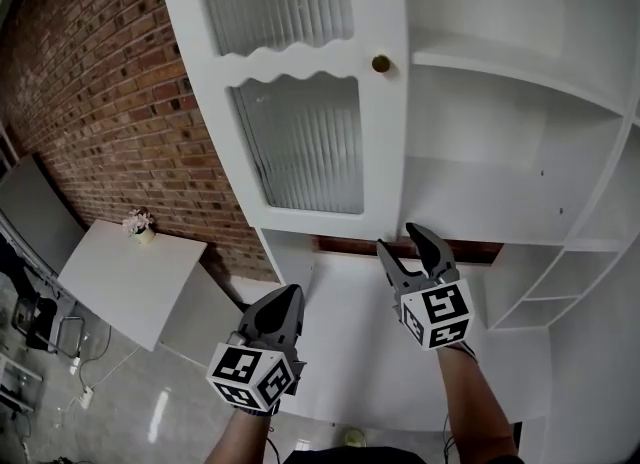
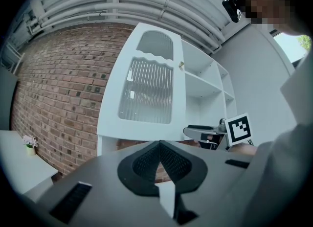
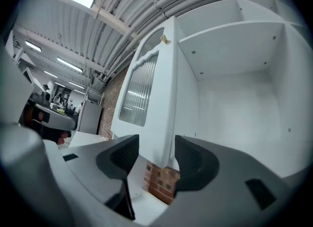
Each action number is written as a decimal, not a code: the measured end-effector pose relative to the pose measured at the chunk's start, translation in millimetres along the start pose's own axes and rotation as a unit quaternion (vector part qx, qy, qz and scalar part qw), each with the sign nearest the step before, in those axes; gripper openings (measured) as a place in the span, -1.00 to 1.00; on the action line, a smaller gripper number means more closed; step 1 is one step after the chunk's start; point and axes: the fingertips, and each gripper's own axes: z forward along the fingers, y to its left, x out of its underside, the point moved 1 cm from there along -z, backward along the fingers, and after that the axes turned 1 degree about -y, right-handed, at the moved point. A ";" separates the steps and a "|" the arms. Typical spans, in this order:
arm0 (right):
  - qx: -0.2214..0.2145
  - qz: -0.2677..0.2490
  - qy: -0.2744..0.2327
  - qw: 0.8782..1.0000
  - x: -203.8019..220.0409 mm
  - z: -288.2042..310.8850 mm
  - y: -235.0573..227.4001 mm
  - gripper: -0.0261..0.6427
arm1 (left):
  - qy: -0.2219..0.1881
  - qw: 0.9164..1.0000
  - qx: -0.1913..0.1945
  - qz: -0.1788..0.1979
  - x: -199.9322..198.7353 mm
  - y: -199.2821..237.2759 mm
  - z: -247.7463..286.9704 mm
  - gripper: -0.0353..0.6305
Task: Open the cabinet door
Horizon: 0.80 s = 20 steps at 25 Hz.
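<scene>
The white cabinet door [image 1: 300, 152], with ribbed glass panels and a brass knob [image 1: 381, 63], stands swung open to the left of the bare shelves [image 1: 500, 62]. My right gripper [image 1: 408, 240] is open just below the door's lower free corner, with nothing between its jaws. In the right gripper view the door [image 3: 146, 94] and its knob [image 3: 165, 39] lie beyond the open right gripper [image 3: 156, 155], apart from it. My left gripper [image 1: 290, 294] is shut and empty, lower and further left. The left gripper view shows the shut left gripper [image 2: 159, 160], the door [image 2: 151, 94] and the right gripper [image 2: 195, 132].
A brick wall [image 1: 100, 102] runs behind the door on the left. A white table [image 1: 130, 282] with a small flower pot [image 1: 139, 224] stands at lower left. The cabinet's white counter [image 1: 350, 352] lies under both grippers, and more shelf compartments [image 1: 560, 272] stand at right.
</scene>
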 end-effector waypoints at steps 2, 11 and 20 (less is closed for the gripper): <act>0.007 -0.001 -0.005 1.000 -1.6 7.5 -4.6 -0.26 | 0.003 1.000 -0.003 0.000 1.2 3.3 4.1 -0.88; 0.020 -0.008 -0.012 1.000 -4.3 28.4 1.5 -0.12 | 0.011 1.000 -0.020 0.000 6.9 21.1 7.8 -0.88; 0.044 0.013 -0.016 0.999 -7.2 28.4 11.6 0.04 | 0.019 0.999 -0.035 -0.003 11.8 32.8 -4.5 -0.88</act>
